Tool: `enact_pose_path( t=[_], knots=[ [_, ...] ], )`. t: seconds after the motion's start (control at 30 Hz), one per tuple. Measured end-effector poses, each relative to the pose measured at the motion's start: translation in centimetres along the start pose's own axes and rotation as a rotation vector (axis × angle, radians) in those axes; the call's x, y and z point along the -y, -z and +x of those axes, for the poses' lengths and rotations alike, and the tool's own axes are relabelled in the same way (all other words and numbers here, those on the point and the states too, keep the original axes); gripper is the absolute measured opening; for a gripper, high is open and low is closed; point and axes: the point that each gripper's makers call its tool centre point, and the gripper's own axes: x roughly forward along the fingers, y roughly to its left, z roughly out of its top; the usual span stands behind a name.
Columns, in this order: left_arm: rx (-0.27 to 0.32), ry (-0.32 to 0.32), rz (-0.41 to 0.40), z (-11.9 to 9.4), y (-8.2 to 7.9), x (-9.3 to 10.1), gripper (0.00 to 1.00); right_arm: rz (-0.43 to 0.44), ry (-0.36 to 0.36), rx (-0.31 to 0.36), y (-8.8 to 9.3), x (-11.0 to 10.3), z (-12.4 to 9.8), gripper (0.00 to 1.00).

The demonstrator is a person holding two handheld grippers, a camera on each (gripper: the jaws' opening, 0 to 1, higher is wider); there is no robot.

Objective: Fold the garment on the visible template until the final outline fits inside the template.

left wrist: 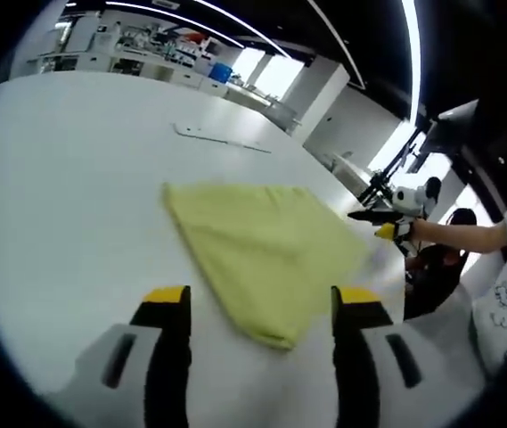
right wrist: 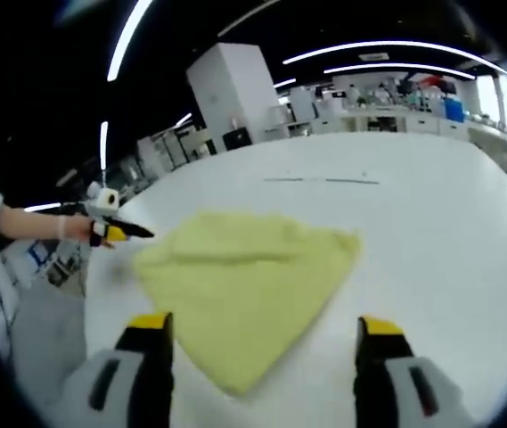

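Yellow garment point(left wrist: 266, 259) lay folded on white table point(left wrist: 66, 196), 12 o'clock of left gripper point(left wrist: 260, 310), jaws wide, empty. Right gripper point(right wrist: 265, 337) also wide, empty, garment point(right wrist: 244, 281) between its jaws.

One yellow cloth point(left wrist: 262, 259) lies folded on one white bench point(left wrist: 75, 178), with two grippers in view, the left gripper point(left wrist: 260, 308) and the right gripper point(right wrist: 266, 334), each with two yellow-tipped jaws, and one thin line mark point(left wrist: 222, 138) on the bench.
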Motion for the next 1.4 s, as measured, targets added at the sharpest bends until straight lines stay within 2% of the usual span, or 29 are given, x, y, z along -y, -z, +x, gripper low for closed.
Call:
enact_pose_path(
  t=[0.17, 0.27, 0.43, 0.7, 1.03, 1.13, 1.2, 1.3, 1.37, 1.4],
  knots=[
    [0.000, -0.011, -0.019, -0.8, 1.5, 0.1, 0.57, 0.008, 0.005, -0.003, 0.9, -0.5, -1.2, 0.77],
    [0.020, -0.011, -0.043, -1.1, 1.7, 0.4, 0.57, 0.024, 0.003, -0.004, 1.5, -0.5, -1.7, 0.75],
    [0.022, -0.013, -0.048, -1.5, 2.2, 0.4, 0.54, 0.028, 0.012, -0.023, 2.6, -0.5, -2.4, 0.72],
    [0.015, -0.012, -0.055, -2.0, 2.9, 0.7, 0.49, 0.031, -0.006, -0.043, 4.1, -1.5, -3.1, 0.58],
    [0.012, -0.003, -0.072, -1.4, 4.0, 2.5, 0.31, 0.052, -0.040, -0.059, 5.3, -3.3, -2.1, 0.42],
    [0.015, 0.001, -0.075, -1.1, 4.2, 2.1, 0.21, 0.065, -0.048, -0.065, 5.6, -3.5, -1.9, 0.37],
    [0.017, 0.002, -0.081, -0.9, 4.3, 1.5, 0.18, 0.074, -0.051, -0.071, 5.9, -3.3, -1.8, 0.30],
    [0.012, 0.001, -0.085, -0.6, 4.5, 0.6, 0.16, 0.087, -0.054, -0.070, 5.9, -3.3, -1.8, 0.26],
    [0.015, -0.001, -0.085, -0.6, 4.5, 0.0, 0.11, 0.094, -0.051, -0.069, 5.8, -3.4, -1.8, 0.25],
    [0.021, -0.002, -0.087, -0.4, 4.4, 0.5, 0.08, 0.092, -0.050, -0.070, 5.8, -3.4, -1.8, 0.24]
  ],
)
